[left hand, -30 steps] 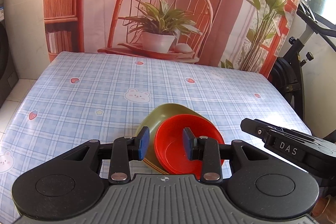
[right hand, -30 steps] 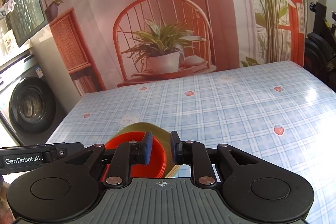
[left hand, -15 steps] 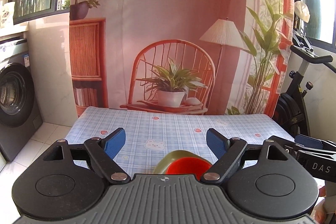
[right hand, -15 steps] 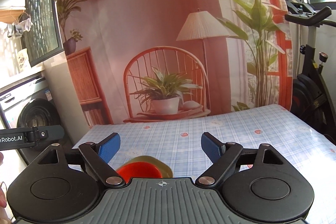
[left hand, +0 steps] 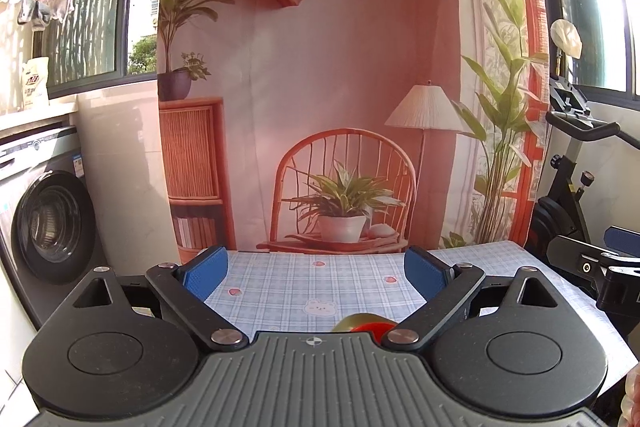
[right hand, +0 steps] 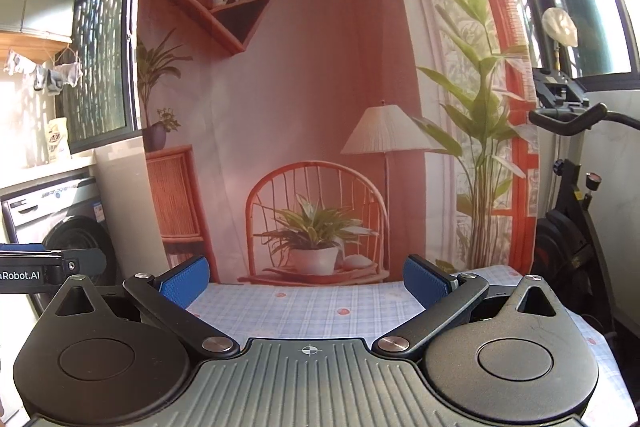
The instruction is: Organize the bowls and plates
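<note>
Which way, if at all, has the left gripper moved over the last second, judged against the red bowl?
Yes. The left gripper has pulled back and tilted up from the red bowl, now only a sliver at its base; its jaws have opened wide.

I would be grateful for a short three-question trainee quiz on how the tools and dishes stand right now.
1. True or false: the left tool is shut on the red bowl.
2. Multiple choice: in the left wrist view, the red bowl sits A) in the olive dish, B) on the washing machine, C) between the right tool fingers.
3. Fill in: the checked tablecloth carries strawberry prints and a ____ face.

Key:
1. False; its jaws are wide apart and hold nothing.
2. A
3. bear
</note>
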`<state>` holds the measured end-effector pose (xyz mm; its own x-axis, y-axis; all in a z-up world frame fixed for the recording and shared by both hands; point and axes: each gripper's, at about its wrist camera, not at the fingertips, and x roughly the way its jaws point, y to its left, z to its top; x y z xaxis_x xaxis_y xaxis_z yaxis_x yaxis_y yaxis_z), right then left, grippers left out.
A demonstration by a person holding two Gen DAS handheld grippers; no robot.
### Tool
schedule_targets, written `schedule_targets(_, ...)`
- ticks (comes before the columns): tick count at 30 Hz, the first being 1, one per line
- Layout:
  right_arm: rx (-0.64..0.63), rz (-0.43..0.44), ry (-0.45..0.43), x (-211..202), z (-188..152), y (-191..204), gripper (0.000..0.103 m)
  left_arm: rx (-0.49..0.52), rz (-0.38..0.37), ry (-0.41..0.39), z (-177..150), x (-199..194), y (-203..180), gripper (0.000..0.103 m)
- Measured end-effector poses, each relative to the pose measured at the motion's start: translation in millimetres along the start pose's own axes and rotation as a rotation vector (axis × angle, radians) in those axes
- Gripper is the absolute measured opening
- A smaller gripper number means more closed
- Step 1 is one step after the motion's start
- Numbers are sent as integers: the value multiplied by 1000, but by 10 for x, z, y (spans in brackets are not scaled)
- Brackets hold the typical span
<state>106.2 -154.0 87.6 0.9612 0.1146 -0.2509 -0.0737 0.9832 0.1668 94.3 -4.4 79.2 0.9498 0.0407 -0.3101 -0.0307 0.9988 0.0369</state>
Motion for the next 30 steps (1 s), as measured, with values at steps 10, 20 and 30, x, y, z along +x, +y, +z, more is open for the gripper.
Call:
schedule_targets(10, -15, -21, 3, -61, 46, 61, 103, -5, -18, 8, -27, -9, 16, 96)
schedule_targets(20, -2, -36, 3, -49, 28, 46, 103, -2, -12, 4, -47, 0, 35, 96)
schedule_targets(30, 5, -45, 12, -34, 6, 36, 103, 0, -37, 6, -59, 12, 42, 96)
